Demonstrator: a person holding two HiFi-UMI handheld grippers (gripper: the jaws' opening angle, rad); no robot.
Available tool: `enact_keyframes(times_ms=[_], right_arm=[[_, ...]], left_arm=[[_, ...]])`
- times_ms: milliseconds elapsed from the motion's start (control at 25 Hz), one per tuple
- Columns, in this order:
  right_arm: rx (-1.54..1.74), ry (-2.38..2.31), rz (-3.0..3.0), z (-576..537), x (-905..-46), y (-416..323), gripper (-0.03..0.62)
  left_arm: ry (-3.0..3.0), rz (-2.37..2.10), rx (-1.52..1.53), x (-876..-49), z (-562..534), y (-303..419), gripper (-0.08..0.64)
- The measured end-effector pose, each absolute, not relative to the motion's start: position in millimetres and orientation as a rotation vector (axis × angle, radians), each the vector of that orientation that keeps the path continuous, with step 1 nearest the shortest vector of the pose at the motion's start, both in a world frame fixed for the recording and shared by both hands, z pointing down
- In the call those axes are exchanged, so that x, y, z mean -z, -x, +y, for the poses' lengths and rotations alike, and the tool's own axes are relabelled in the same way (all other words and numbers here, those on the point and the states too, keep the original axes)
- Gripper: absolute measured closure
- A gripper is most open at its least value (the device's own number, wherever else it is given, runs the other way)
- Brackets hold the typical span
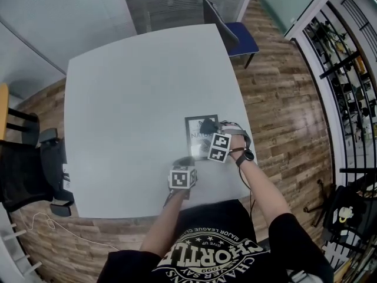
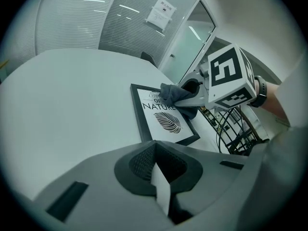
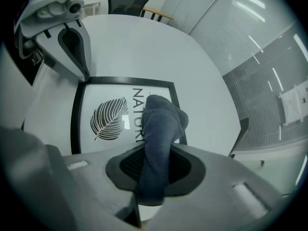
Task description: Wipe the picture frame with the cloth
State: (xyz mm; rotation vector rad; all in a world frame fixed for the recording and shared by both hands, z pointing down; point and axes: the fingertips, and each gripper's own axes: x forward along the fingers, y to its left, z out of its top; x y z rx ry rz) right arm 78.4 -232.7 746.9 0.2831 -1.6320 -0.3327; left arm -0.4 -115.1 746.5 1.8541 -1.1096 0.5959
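Count: one picture frame (image 1: 200, 135), one cloth (image 3: 160, 129), your two grippers, one table (image 1: 129, 99), two chairs.

Frame: a flat rectangle lying face-up on the table's near right part, just ahead of you. It has a thin black rim around a white print. The print shows one dark feather-veined leaf (image 3: 108, 118) and block lettering, partly covered.

Cloth: dark blue-grey with a soft, nappy pile. It is bunched into a thick fold with a rounded lump at its free end. That lump rests on the print's lettering, toward the frame's right side.

Right gripper (image 3: 150, 177): your jaws are clamped on the cloth, which runs up out of the textured black pads and over the frame. The gripper body is smooth grey plastic. Its marker cube (image 1: 219, 147) is white with black squares. There is a dark watch (image 1: 245, 156) on that wrist.

Left gripper (image 2: 161, 186): your jaws are pressed together with nothing between them. It has the same grey shell and ribbed dark pads. It sits near the table's near edge, with its tip at the frame's near left corner. I cannot tell whether it touches. It carries a second marker cube (image 1: 182, 177).

Table: matte white, squarish, with rounded corners.

Chairs: one blue-seated chair (image 1: 238, 37) at the far right corner, and one black office chair (image 1: 29, 170) at the left edge.

Floor (image 1: 283, 99): wood-grain planks. A black wire rack (image 1: 353, 87) stands far right.
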Motion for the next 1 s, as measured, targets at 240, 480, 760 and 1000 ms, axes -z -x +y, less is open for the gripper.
enact_keyframes(times_ms=[240,480,760,1000], right_arm=[[0.351,-0.286,-1.615,-231,-748,-80,0.514],[0.360,-0.262,-1.700,-218,-738,-38,0.514],[0.376,-0.188,-1.802,-201,-736,27,0.514],[0.374,-0.161,-1.766,-201,-748,18,0.514]], left_arm=[[-1.854,-1.107,-0.590,-747,-116,-2,0.555],[-1.856,-1.109,-0.585,-746,-116,-1,0.555],[-1.856,-1.109,-0.586,-744,-116,0,0.555],[-1.858,-1.099,-0.576,-746,-117,-2,0.555]])
